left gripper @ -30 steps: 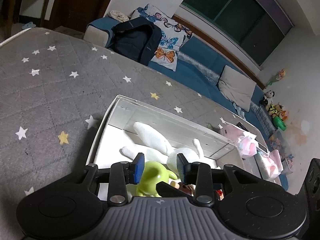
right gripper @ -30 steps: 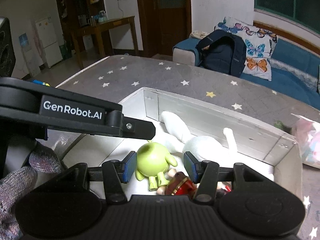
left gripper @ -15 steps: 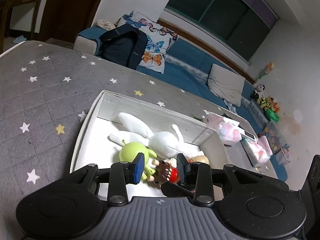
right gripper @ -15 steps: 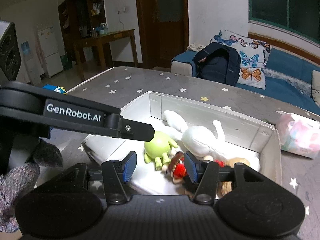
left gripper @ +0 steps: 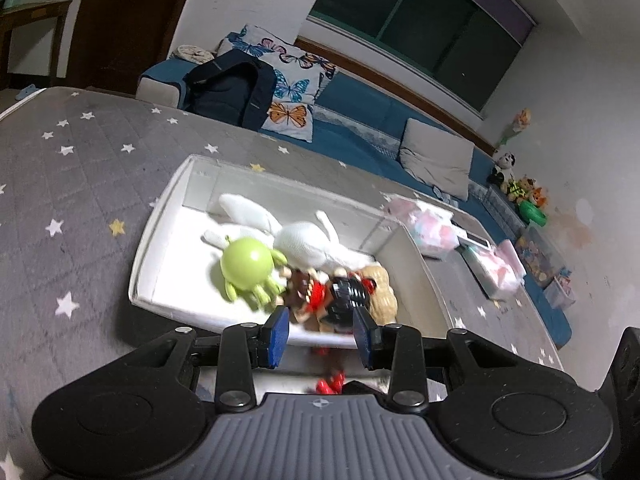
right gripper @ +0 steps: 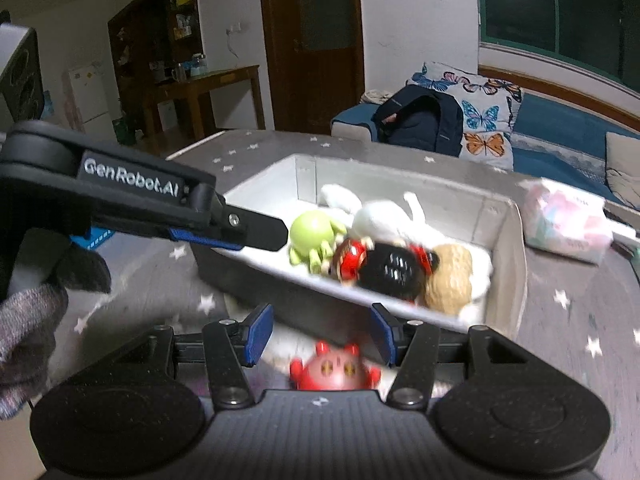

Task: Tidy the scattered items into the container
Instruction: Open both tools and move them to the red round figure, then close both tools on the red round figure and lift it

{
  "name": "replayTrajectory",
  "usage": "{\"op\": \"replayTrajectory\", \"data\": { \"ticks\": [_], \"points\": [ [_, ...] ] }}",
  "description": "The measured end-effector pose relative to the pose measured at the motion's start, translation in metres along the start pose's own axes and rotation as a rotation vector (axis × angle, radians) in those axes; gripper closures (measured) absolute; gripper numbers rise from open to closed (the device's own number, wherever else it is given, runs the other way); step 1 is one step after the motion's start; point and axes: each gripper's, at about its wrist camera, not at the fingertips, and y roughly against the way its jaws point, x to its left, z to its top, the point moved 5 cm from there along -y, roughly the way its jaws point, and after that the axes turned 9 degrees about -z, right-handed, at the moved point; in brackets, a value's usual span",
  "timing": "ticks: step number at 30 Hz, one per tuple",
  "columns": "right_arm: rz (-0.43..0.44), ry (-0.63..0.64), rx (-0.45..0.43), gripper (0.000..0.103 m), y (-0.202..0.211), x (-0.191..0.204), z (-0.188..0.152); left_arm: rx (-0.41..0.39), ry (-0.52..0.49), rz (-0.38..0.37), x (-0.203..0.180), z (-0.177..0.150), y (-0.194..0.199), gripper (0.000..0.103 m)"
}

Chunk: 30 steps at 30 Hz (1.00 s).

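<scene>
Red crab toy (right gripper: 334,369) outside white box (right gripper: 505,256), at its near wall, between your right gripper (right gripper: 320,334) fingers, spread, untouched; left gripper (left gripper: 321,336) fingers apart, empty.

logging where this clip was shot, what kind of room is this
Most likely a home living room or playroom. A blue sofa with butterfly cushions runs under a wide window, stuffed toys line the far wall, and a fridge stands beyond a wooden table.
</scene>
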Motion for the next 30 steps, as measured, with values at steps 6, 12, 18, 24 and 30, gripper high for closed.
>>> {"op": "replayTrajectory", "data": {
  "ticks": [6, 12, 18, 24, 30],
  "points": [
    [-0.017, -0.024, 0.031, 0.041, 0.003, -0.003, -0.028, 0.056, 0.011, -0.022, -0.004, -0.021, -0.010, 0.066],
    [-0.026, -0.057, 0.053, 0.041, -0.005, -0.008, -0.041, 0.110, 0.043, -0.052, -0.002, -0.037, -0.023, 0.066],
    [-0.021, -0.089, 0.068, 0.043, -0.014, -0.008, -0.044, 0.140, 0.077, -0.075, 0.001, -0.046, -0.033, 0.066],
    [-0.021, -0.092, 0.071, 0.044, -0.022, -0.004, -0.043, 0.151, 0.089, -0.088, 0.002, -0.046, -0.042, 0.066],
    [-0.026, -0.099, 0.077, 0.046, -0.028, -0.005, -0.042, 0.158, 0.107, -0.117, 0.003, -0.047, -0.048, 0.065]
  ]
}}
